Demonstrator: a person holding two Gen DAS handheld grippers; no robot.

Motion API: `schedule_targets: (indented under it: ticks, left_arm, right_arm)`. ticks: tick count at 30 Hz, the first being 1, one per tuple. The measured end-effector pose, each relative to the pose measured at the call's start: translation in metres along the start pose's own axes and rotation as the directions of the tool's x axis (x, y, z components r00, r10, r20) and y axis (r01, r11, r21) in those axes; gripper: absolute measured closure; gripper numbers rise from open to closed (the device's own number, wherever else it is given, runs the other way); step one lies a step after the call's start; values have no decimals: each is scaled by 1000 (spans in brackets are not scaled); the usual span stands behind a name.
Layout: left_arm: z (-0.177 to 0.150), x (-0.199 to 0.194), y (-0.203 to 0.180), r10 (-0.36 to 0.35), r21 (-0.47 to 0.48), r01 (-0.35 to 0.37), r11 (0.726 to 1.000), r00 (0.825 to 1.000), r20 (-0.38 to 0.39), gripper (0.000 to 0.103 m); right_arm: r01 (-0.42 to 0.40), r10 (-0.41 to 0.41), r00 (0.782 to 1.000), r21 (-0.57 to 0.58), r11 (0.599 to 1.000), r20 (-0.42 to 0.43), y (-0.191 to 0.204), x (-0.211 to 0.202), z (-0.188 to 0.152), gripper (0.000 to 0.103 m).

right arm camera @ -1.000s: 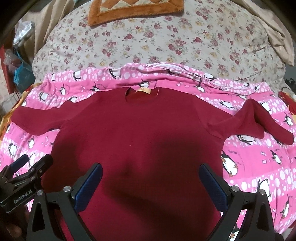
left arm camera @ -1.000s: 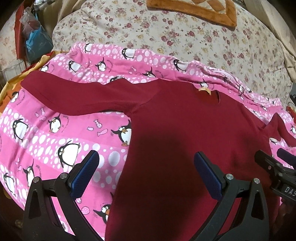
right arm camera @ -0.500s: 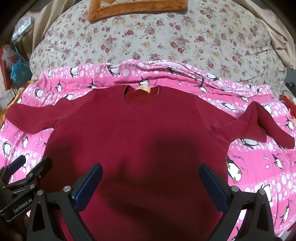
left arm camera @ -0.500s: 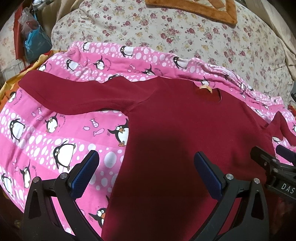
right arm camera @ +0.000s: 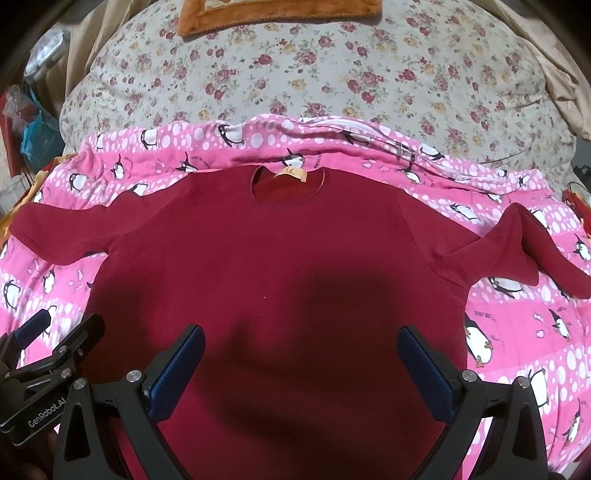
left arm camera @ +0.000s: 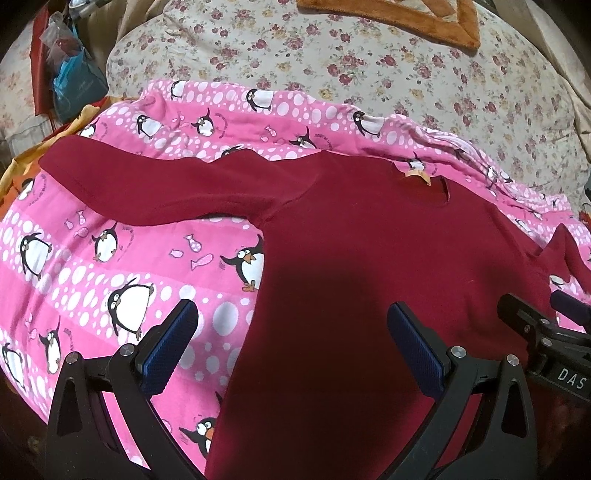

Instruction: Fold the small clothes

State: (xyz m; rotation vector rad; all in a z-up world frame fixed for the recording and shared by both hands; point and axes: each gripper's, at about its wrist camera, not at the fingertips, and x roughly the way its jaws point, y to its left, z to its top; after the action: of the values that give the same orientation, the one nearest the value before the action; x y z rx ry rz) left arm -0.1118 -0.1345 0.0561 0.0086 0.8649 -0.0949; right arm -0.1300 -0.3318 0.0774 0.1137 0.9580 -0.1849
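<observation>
A dark red long-sleeved top (right arm camera: 280, 266) lies flat, front up, on a pink penguin blanket (right arm camera: 517, 332); it also shows in the left wrist view (left arm camera: 369, 266). Its left sleeve (left arm camera: 147, 192) lies stretched out straight. Its right sleeve (right arm camera: 517, 247) is bent and doubled over. The collar with a tan label (right arm camera: 291, 173) points away from me. My left gripper (left arm camera: 291, 339) is open and empty above the top's lower left edge. My right gripper (right arm camera: 301, 358) is open and empty above the top's lower middle.
A floral quilt (right arm camera: 332, 66) covers the bed behind the blanket, with an orange-edged cushion (right arm camera: 280, 14) at the far side. Bags and clutter (left arm camera: 70, 85) stand at the far left. The blanket's near edge drops off at the lower left (left arm camera: 22, 387).
Both grippers have moved slightly forward and left over the top, so the garment sits a bit lower and closer in view. Both stay open. The top has not moved.
</observation>
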Motion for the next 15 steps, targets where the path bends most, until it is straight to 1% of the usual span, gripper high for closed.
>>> schedule_targets:
  ticks: [15]
  left_arm:
    - [-2, 3, 0, 6, -1, -6, 1000, 1000, 2, 1]
  right_arm:
    - [1, -1, 1000, 14, 1000, -10, -1, 8, -2, 0]
